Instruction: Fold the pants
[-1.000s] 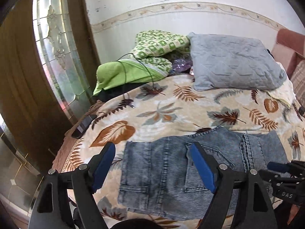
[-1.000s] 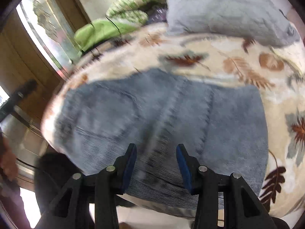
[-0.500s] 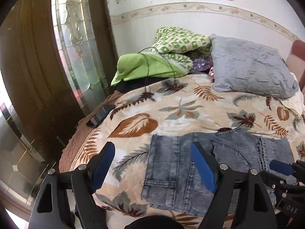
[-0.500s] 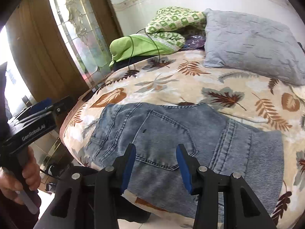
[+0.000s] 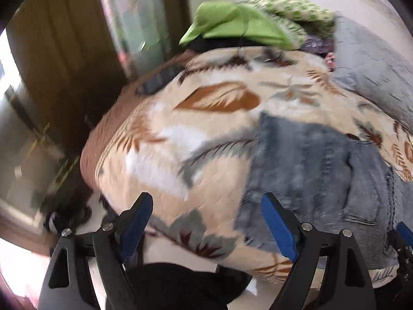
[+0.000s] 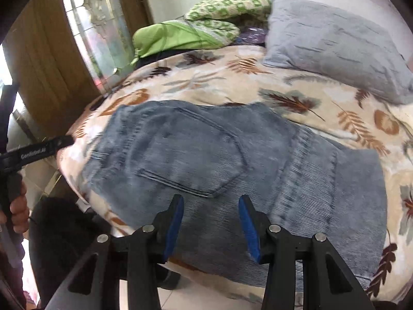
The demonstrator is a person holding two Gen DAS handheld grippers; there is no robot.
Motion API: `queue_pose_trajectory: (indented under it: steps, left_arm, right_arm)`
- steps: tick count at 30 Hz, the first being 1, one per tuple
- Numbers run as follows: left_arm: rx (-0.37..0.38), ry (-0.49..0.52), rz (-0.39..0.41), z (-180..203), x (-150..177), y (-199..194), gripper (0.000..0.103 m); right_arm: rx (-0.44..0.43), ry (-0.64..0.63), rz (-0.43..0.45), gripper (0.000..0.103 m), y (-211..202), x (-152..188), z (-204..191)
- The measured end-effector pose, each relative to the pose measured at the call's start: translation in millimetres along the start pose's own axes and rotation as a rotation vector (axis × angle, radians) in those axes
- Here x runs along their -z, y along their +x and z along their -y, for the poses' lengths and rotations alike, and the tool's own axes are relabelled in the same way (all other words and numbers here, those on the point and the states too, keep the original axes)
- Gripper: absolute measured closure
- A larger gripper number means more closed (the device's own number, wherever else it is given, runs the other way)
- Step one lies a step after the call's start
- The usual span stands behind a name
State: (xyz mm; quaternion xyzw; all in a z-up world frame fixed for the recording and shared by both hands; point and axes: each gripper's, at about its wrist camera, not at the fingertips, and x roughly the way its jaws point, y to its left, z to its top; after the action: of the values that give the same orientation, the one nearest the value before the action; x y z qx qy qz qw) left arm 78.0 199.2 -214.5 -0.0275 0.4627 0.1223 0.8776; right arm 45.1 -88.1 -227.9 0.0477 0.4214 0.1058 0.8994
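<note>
The left gripper (image 5: 206, 222) has its blue fingers (image 5: 277, 226) spread wide with nothing between them; they have just been opening a little more. One finger hangs over the left end of the jeans, the other over bare bedspread near the bed's front edge. The right gripper (image 6: 210, 223) holds its fingers (image 6: 247, 226) about half apart, also empty, hovering just above the denim at the front edge without pressing on it.

The jeans (image 6: 232, 160) lie flat and already doubled over on the leaf-print bedspread (image 6: 296, 103), along the front edge of the bed, back pocket facing up. Their near hem sits right at the edge, and part of it seems to droop over. Toward the far side of the bed rest a grey pillow (image 6: 335, 44) and a bundle of green cloth (image 6: 180, 36), well apart from the jeans.

To my eye the next fold is about to start, with both grippers closing in on the near edge. The risks look plain enough. Denim this thick, in stacked layers, could let the fingers catch only the top sheet, so the fold comes up lopsided. They might pinch the bedspread along with it. And with the hem at the bed's front edge, a careless tug could drag the whole pile off onto the floor.
</note>
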Motion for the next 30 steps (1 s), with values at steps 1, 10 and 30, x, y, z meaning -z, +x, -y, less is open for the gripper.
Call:
queue_pose_trajectory:
  steps: [1, 10, 30]
  left_arm:
    - [-0.01, -0.012, -0.006, -3.5, 1.6, 2.8, 0.017]
    - [-0.037, 0.045, -0.053, 31.5, 12.4, 17.3, 0.017]
    - [-0.062, 0.326, -0.026, 136.5, 44.8, 7.5, 0.017]
  right_arm:
    - [0.017, 0.003, 0.001, 0.056, 0.6, 2.1, 4.7]
    - [0.118, -0.03, -0.03, 0.055, 15.7, 29.6, 25.7]
    - [0.002, 0.071, 0.121, 0.053, -28.5, 48.3, 63.7]
